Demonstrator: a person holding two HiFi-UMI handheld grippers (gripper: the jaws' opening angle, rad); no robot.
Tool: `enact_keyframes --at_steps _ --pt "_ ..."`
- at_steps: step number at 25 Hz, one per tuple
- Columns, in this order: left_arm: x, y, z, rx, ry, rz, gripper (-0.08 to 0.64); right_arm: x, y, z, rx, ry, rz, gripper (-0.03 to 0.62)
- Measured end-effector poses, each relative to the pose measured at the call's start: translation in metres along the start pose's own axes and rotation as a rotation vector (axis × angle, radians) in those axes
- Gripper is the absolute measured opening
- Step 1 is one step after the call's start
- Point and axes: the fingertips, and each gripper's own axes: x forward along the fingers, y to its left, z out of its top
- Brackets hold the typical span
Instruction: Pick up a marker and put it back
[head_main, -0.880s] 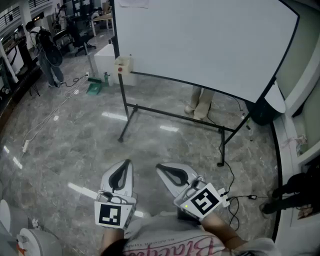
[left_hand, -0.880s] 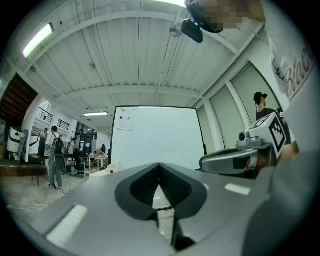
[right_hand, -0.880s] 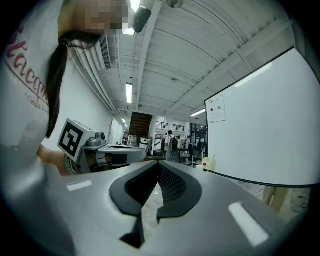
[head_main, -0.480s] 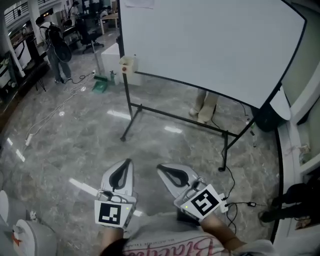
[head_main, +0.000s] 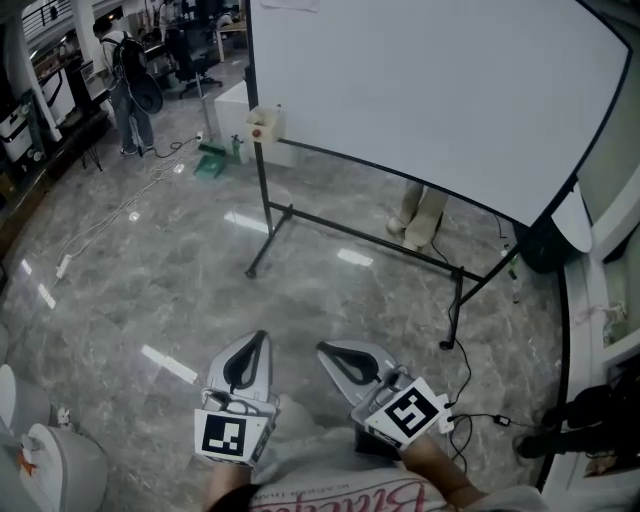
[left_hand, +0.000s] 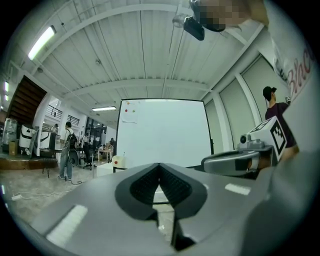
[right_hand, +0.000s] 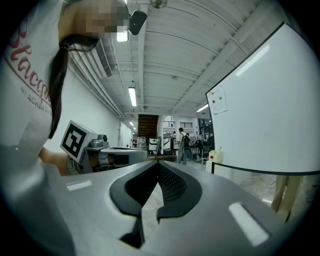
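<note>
A big whiteboard (head_main: 440, 85) on a black stand fills the upper right of the head view. A small cream box (head_main: 265, 122) with a red dot hangs at its lower left corner; I cannot make out a marker in it. My left gripper (head_main: 258, 338) and right gripper (head_main: 325, 349) are held side by side low over the marble floor, well short of the board. Both are shut with nothing between the pads. The left gripper view shows its shut tips (left_hand: 160, 166) pointing at the whiteboard (left_hand: 162, 130) and box (left_hand: 118, 161). From the right gripper (right_hand: 159, 162) the board (right_hand: 270, 115) lies to the right.
A person's feet (head_main: 418, 215) show behind the board. Another person with a backpack (head_main: 130, 75) stands far left near desks. A cable (head_main: 100, 225) trails over the floor, a second cable (head_main: 470, 375) runs by the stand's right leg, and a white bin (head_main: 60, 470) sits bottom left.
The view has drifted closer to the whiteboard, which now sits lower and further right in the picture. Both grippers stay shut and keep the same place in front of the body.
</note>
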Motion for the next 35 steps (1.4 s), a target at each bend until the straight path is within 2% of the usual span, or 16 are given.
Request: enact_keyframes --at_steps 5,12,16,23,28,35 --pt "0.014 0.025 0.006 -0.021 -0.026 0.023 0.000 0.021 -0.013 0.000 -0.002 0.005 0.000 0.002" --pt "0.066 0.066 0.010 -0.016 -0.029 -0.014 0.000 0.073 -0.050 -0.002 -0.004 0.025 0.002 0.002" --pt "0.102 0.098 0.010 -0.029 -0.018 -0.029 0.000 0.113 -0.064 0.014 0.002 -0.024 0.036 0.002" --pt "0.150 0.145 0.013 -0.018 -0.053 -0.094 0.000 0.178 -0.104 0.011 0.000 -0.011 0.001 0.002" --pt "0.171 0.174 0.007 -0.033 -0.015 -0.092 0.000 0.212 -0.120 0.011 -0.022 0.001 -0.001 0.002" --pt "0.207 0.196 -0.003 -0.076 -0.032 -0.114 0.000 0.243 -0.153 0.007 -0.012 0.026 -0.024 0.002"
